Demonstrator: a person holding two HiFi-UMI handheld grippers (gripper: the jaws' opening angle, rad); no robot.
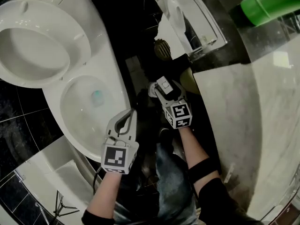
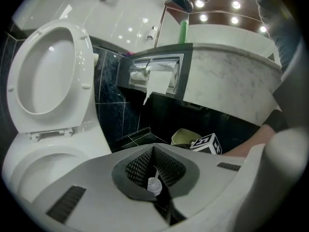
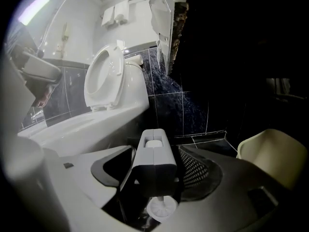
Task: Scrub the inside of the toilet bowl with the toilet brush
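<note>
The white toilet (image 1: 101, 41) stands at the left with its seat and lid (image 1: 33, 50) up, and water shows in the bowl (image 1: 93, 102). My right gripper (image 1: 160, 87) is over the dark floor beside the toilet, shut on a grey block with a white inset (image 3: 154, 151), which looks like the top of the toilet brush handle. The brush head is hidden below. My left gripper (image 1: 130, 113) hovers at the bowl's near right rim, jaws shut with nothing between them (image 2: 154, 150). The bowl also shows in the left gripper view (image 2: 43, 168).
A pale yellow waste bin (image 3: 273, 153) sits on the floor right of the right gripper. A marble counter (image 1: 253, 116) runs along the right with a green bottle (image 1: 269, 3) on it. A toilet paper holder (image 2: 154, 74) with a hanging sheet is set in the counter's side.
</note>
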